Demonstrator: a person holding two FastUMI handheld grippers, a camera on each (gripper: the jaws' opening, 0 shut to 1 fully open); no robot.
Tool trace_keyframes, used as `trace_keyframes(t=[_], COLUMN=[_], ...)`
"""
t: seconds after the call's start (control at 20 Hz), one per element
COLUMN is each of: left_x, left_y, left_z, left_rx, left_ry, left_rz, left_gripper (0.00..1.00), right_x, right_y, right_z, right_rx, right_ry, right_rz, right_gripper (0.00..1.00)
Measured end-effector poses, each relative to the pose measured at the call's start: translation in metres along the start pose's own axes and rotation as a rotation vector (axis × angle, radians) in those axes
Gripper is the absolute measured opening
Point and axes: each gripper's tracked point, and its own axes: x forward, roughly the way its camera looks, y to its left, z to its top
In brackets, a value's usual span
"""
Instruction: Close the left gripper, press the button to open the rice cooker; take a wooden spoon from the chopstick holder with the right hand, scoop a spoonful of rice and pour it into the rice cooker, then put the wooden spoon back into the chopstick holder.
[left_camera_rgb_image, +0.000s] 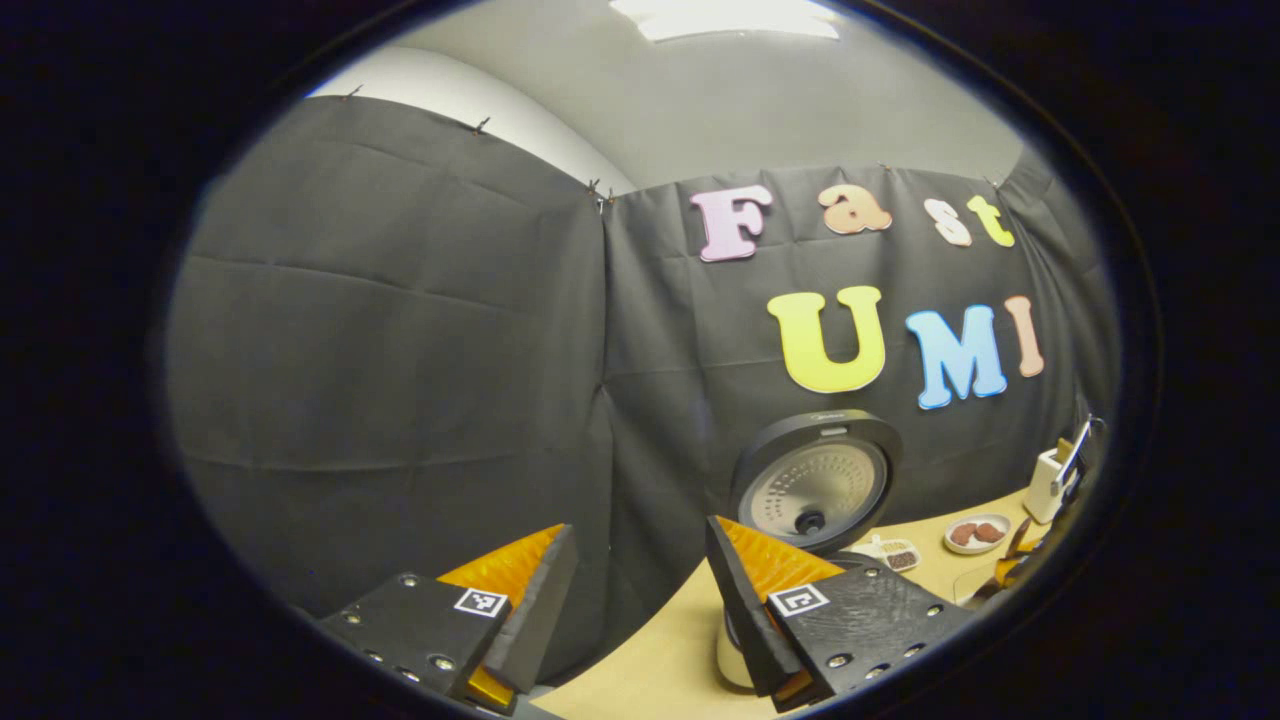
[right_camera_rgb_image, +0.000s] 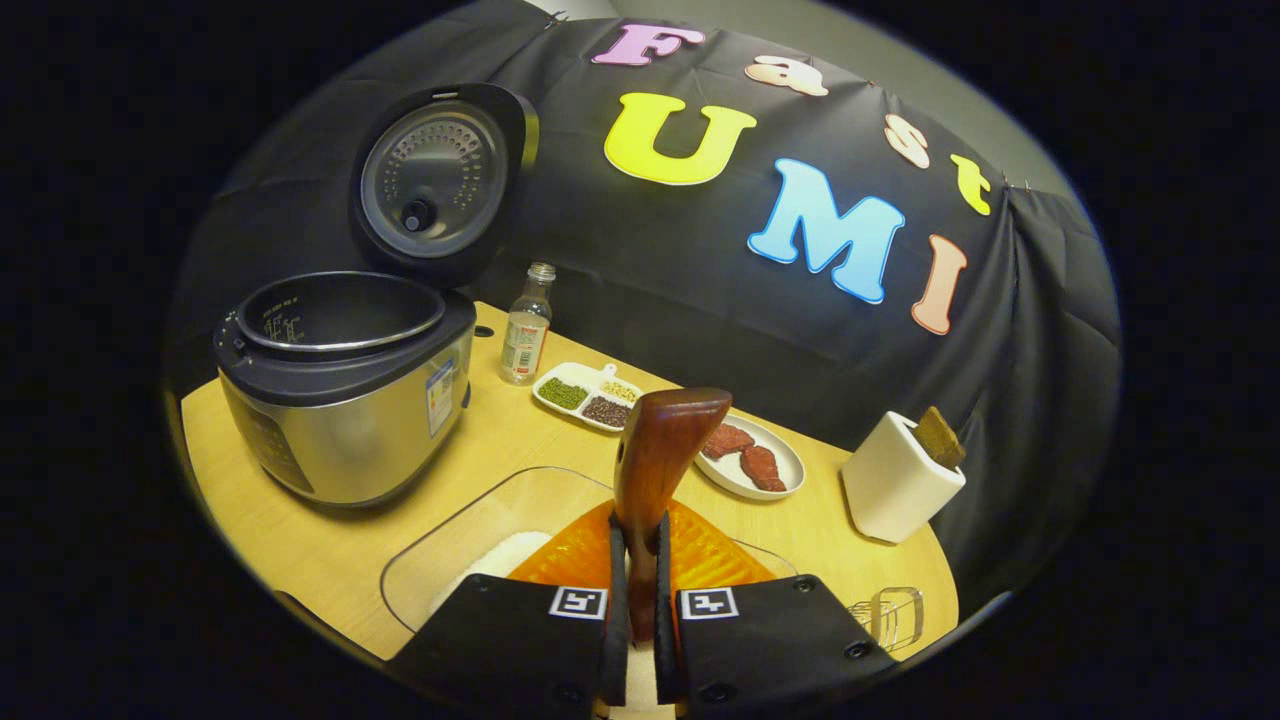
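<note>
**Spoon gripped over the rice dish, cooker open**

Nearest us in the right gripper view, the right gripper (right_camera_rgb_image: 640, 590) has its fingers pressed tight on the handle of the wooden spoon (right_camera_rgb_image: 660, 470), which stands nearly upright with its bowl end hidden below, over the clear dish (right_camera_rgb_image: 470, 520) of white rice. We judge the spoon stiff, light and smooth, so a hold low on the handle suits it, though a loaded bowl could tip it between the pads. Going left to right across the wooden table (right_camera_rgb_image: 310, 545): the rice cooker (right_camera_rgb_image: 345, 400) with its lid up and pot empty, a small bottle (right_camera_rgb_image: 526, 325), a tray of beans (right_camera_rgb_image: 588, 395), a white plate (right_camera_rgb_image: 755, 460), then the white chopstick holder (right_camera_rgb_image: 895, 480) near the black cloth wall.

In the left gripper view, the left gripper (left_camera_rgb_image: 640, 600) hangs wide open, holding nothing, well apart from the cooker lid.
</note>
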Motion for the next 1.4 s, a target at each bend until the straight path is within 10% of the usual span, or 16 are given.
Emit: trace_keyframes(t=[0.3, 0.95, 1.4], left_x=[-0.002, -0.009, -0.012], left_y=[-0.002, -0.019, -0.011], left_z=[-0.001, 0.018, 0.028], left_rx=[-0.002, 0.018, 0.032], left_ry=[-0.004, -0.032, -0.051], left_rz=[-0.002, -0.028, -0.027], left_gripper=[0.79, 0.79, 0.78], right_x=[-0.003, -0.006, -0.012], right_y=[0.018, -0.035, -0.059], right_z=[-0.003, -0.026, 0.005], right_rx=[0.224, 1.136, 1.414], right_ry=[0.049, 0.196, 0.146], right_rz=[0.133, 0.262, 0.36], right_gripper=[0.13, 0.13, 0.13])
